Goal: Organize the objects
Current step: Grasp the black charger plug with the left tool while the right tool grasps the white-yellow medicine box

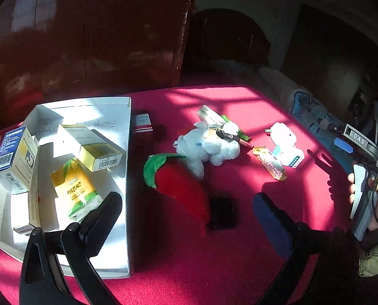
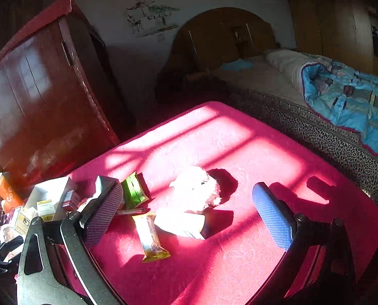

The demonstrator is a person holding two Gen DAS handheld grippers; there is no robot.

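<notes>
Left gripper (image 1: 186, 212), in its own wrist view, hangs with jaws spread wide and nothing between them, above the near part of the pink cloth (image 1: 240, 267). Just beyond it lies the red chilli plush (image 1: 181, 185), its green cap pointing far-left, with a small black block (image 1: 223, 214) touching its near-right side. That plush looks light, soft and squashy; a pinch across its thick red middle should hold, since the tapered tip would likely slip out. Behind it sits a white plush animal (image 1: 209, 145), also soft. To the left, the white cardboard box (image 1: 126, 178) holds a yellow tissue pack (image 1: 73, 188), a yellow-and-white carton (image 1: 95, 147) and a blue-and-white carton (image 1: 14, 157) leaning on its left wall. These cartons are stiff and light. Farther right are a small white plush (image 1: 283, 133) and a snack bar (image 1: 270, 162). At the right edge a hand (image 1: 374, 198) holds the other tool.

Right gripper (image 2: 187, 208), seen from its wrist, is likewise wide open and empty. Between its fingers, on the cloth, lie the small white plush (image 2: 196, 188), a pale box (image 2: 181, 222) touching it, and the crinkly snack bar (image 2: 150, 236), probably slippery in its wrapper. A green packet (image 2: 134, 190) sits to the left.
</notes>
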